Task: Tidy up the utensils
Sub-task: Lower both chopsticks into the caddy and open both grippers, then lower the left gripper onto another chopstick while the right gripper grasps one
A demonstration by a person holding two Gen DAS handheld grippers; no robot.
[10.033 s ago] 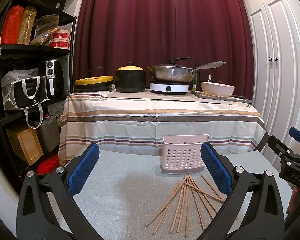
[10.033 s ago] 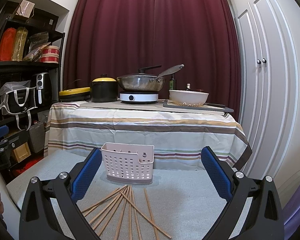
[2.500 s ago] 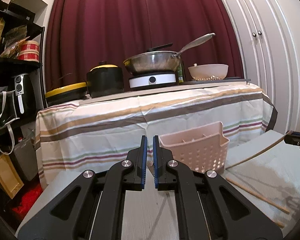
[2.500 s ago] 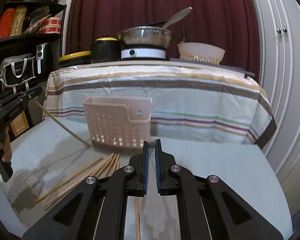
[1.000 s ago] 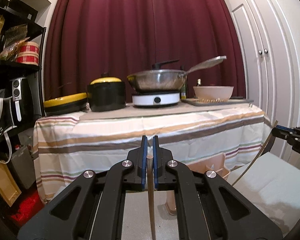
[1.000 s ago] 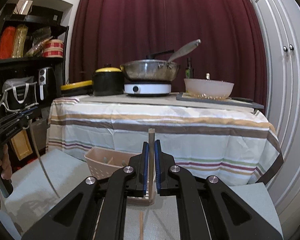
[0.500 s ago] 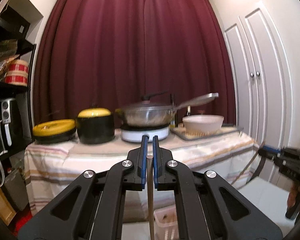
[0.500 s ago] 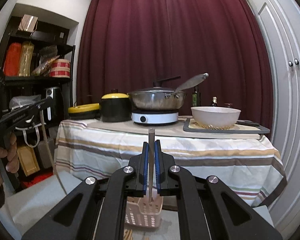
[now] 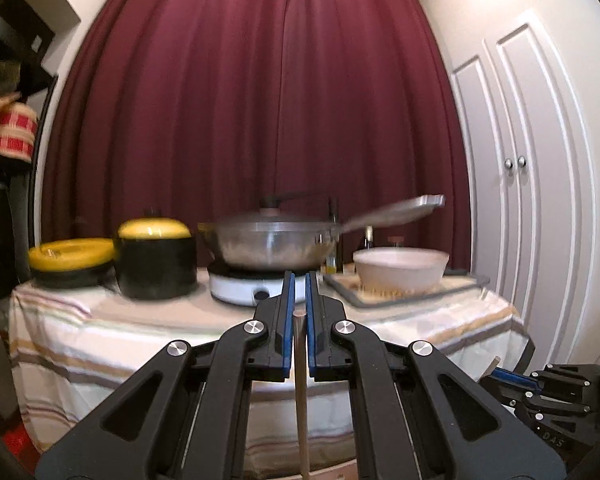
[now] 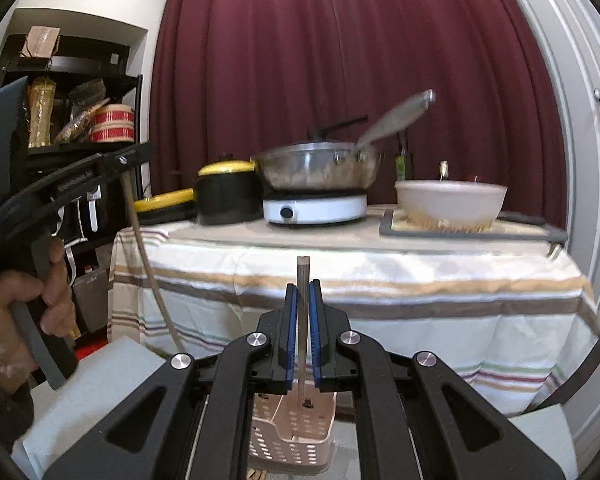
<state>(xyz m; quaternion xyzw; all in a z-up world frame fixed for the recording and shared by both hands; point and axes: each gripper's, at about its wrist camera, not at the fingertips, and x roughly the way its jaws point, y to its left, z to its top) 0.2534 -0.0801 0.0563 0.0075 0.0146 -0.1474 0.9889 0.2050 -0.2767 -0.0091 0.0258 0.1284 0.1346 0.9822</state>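
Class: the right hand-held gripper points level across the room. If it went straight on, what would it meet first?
Probably the striped tablecloth over the table's front: the right hand-held gripper, shut on a chopstick, aims at it. Nothing shows between, though depth is unclear.

A dark red curtain (image 9: 260, 112) hangs across the far wall. In front of it, a table under a striped cloth (image 10: 380, 280) carries, from left to right, a flat yellow-lidded pan (image 9: 71, 258), a black pot with a yellow lid (image 9: 156, 262), a steel wok (image 9: 272, 246) on a white induction hob (image 10: 314, 207), and a white bowl (image 9: 401, 270) on a grey tray (image 10: 534, 232). White cupboard doors (image 9: 540, 184) stand at the right. At the far left, black shelves (image 10: 80, 92) hold packets and a red-striped tin (image 10: 113, 123).
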